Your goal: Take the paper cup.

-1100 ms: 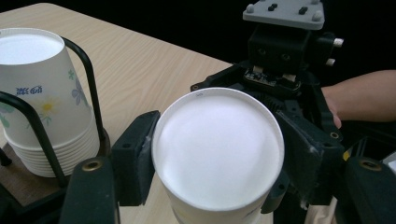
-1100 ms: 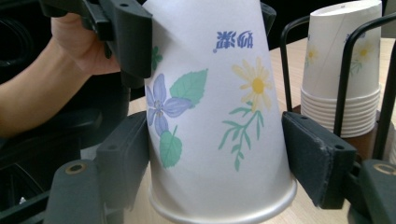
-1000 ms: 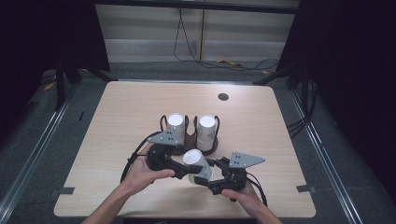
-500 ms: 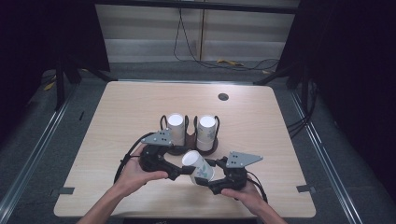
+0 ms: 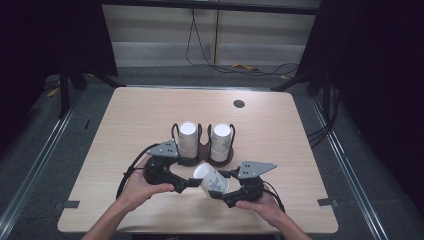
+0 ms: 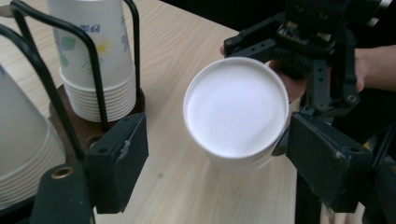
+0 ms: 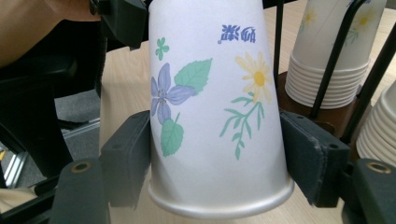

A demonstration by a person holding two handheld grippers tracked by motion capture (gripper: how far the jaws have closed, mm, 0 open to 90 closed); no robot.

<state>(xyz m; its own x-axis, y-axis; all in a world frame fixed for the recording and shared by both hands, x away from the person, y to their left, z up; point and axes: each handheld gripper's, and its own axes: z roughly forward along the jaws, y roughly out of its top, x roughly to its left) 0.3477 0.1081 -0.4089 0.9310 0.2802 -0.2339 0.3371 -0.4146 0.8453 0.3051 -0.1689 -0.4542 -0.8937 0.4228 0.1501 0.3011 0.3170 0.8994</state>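
Note:
A flowered white paper cup (image 5: 212, 180) (image 7: 212, 107) hangs tilted above the table's front, its closed base (image 6: 236, 109) facing my left gripper. My right gripper (image 5: 220, 192) (image 7: 215, 163) is shut on the cup's wall near the rim, and its jaws have just been closing on it. My left gripper (image 5: 192, 184) (image 6: 215, 158) is open. Its jaws have just been opening, and the cup's base end stands between them. The left jaw is well clear of the cup and the right jaw is close beside it.
Behind the grippers, a dark wire holder (image 5: 200, 159) carries two stacks of upside-down cups (image 5: 188, 137) (image 5: 220, 140). These stacks (image 6: 100, 60) (image 7: 327, 60) stand close to both grippers. The wooden table (image 5: 150, 115) has a round cable hole (image 5: 239, 104) at the back.
The left gripper's jaws have spread away from the cup, and the left hand has drawn back slightly. The cup has tipped over further in the right gripper, which has stayed put.

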